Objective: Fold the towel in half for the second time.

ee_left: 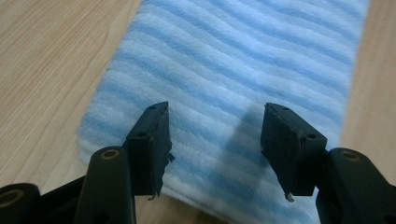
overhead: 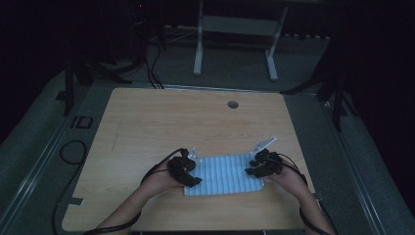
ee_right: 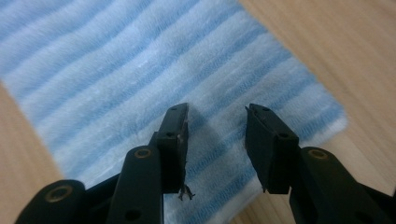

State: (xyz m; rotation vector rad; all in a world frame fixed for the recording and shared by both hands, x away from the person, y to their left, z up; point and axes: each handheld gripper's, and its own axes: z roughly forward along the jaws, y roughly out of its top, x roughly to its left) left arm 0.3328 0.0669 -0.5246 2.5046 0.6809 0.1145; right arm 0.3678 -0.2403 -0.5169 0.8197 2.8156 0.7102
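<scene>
Towel (overhead: pixel 224 175) striped blue and white, lying flat near the counter's (overhead: pixel 147 122) front edge.
Left tongs (ee_left: pixel 214 140) and right tongs (ee_right: pixel 215 140) hover over opposite ends, jaws partly open with nothing between them. The step looks like a regrasp during folding; next, each pair must dip and pinch an edge.

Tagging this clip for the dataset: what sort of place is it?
Likely a lab or data-collection room, not a home. A bare wooden table with a cable hole stands on grey floor, loose cables trail behind, and a white desk frame sits in a dim background.
</scene>
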